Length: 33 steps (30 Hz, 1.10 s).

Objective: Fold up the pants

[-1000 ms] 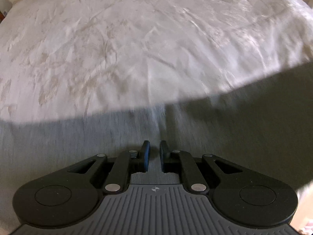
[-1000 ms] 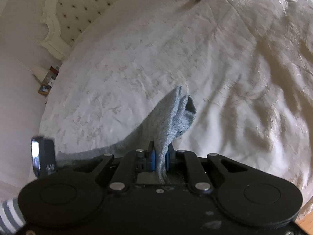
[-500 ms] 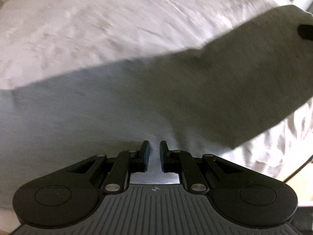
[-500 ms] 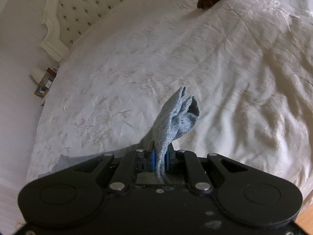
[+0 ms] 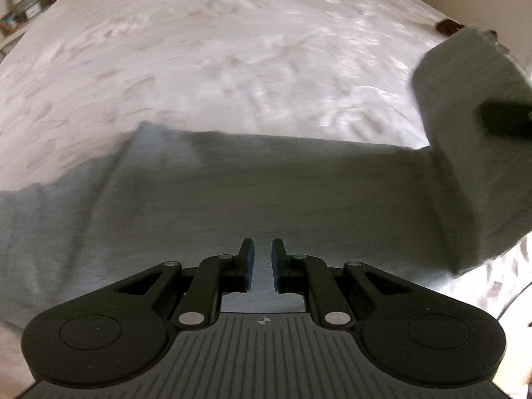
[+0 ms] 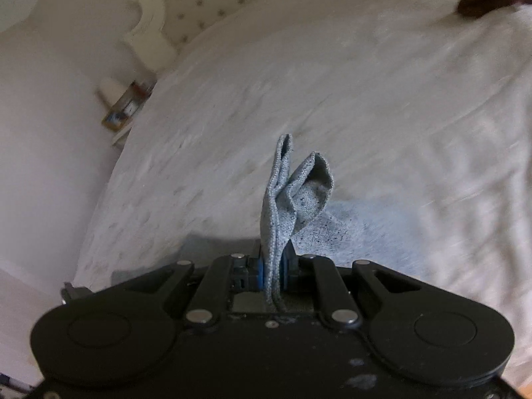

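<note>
The bed (image 5: 232, 50), w/ its white patterned cover, is filling most of both views. In the right wrist view a tufted headboard (image 6: 206, 0) is standing at the far end, and a low bedside shelf (image 6: 123, 109) w/ small items is sitting beside the mattress edge; details too blurred to read.

The grey pants (image 5: 266, 206) are lying across the near part of the bed in the left wrist view, spreading left to right, w/ 1 end lifting up at the right edge of that view. There a dark bar is crossing the raised cloth; can't tell for sure what it is.

A small dark brown object (image 6: 485, 0) is lying far off on the cover, well apart from the pants.

The right gripper (image 6: 272, 272) is clenching a bunched fold of the pants, 2 layers sticking up between its blue pads.

The left gripper (image 5: 262, 262) is hovering over the grey fabric, its jaws narrowly parted w/ a slim gap, gripping nothing visible.
</note>
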Motion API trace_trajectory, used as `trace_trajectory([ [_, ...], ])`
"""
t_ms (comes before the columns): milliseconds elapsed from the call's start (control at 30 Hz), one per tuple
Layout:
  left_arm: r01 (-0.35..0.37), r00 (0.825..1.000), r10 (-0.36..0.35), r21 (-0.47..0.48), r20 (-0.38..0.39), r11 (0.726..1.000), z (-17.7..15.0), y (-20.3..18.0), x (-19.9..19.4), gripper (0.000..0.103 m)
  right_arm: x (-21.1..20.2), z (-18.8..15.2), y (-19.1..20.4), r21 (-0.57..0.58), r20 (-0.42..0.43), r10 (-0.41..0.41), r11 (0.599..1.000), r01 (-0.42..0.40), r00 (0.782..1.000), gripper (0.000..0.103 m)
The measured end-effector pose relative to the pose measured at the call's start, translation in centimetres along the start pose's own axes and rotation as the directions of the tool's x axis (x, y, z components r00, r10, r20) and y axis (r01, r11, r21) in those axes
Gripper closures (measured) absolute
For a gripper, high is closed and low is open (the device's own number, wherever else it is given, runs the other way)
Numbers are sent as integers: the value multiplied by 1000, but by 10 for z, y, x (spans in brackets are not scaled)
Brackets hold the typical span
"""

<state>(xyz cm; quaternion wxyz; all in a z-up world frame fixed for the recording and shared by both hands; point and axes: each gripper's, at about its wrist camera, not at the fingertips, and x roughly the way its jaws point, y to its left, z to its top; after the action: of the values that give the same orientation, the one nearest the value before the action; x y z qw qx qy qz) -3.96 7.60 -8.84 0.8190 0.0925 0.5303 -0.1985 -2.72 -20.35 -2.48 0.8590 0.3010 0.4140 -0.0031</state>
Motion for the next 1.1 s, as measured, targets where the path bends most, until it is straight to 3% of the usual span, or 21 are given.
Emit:
trace_trajectory([
  [133,4,1000,-4,-16,-12,1000,0,36,0,92,61,-33,52,-45,-70,7,999,-10,997,91],
  [300,9,1000,-9,-17,-11,1000,1,65,0,92,124,-72,86,-148,-133,-104,985,84,986,88],
  [367,10,1000,-11,-14,-5,1000,2,72,-2,92,140,-81,88,-156,-154,-132,982,108,979,76],
  [433,13,1000,-13,-18,7,1000,2,79,-7,92,142,-84,89,-156,-175,-101,985,73,979,65],
  [533,23,999,-22,-37,24,999,4,83,-13,92,122,-80,94,-165,-136,-31,986,8,990,46],
  [567,28,999,-26,-45,30,999,6,83,-12,92,113,-78,94,-173,-113,-17,985,-3,993,45],
  [700,36,997,-32,-52,64,998,15,71,-13,92,87,-58,68,-130,-46,-61,990,54,997,48],
  [767,32,998,-30,-45,56,998,19,61,-9,92,86,-50,47,-110,-50,-137,985,131,989,78],
  [833,46,998,-44,-44,43,998,22,52,-5,92,95,-44,27,-106,-77,-195,977,186,978,86],
  [967,42,999,-42,4,22,999,22,31,4,92,119,-44,2,-121,-126,-241,967,226,962,86],
  [1100,29,1000,-29,2,7,1000,21,19,10,92,151,-61,8,-193,-245,-165,974,119,955,86],
])
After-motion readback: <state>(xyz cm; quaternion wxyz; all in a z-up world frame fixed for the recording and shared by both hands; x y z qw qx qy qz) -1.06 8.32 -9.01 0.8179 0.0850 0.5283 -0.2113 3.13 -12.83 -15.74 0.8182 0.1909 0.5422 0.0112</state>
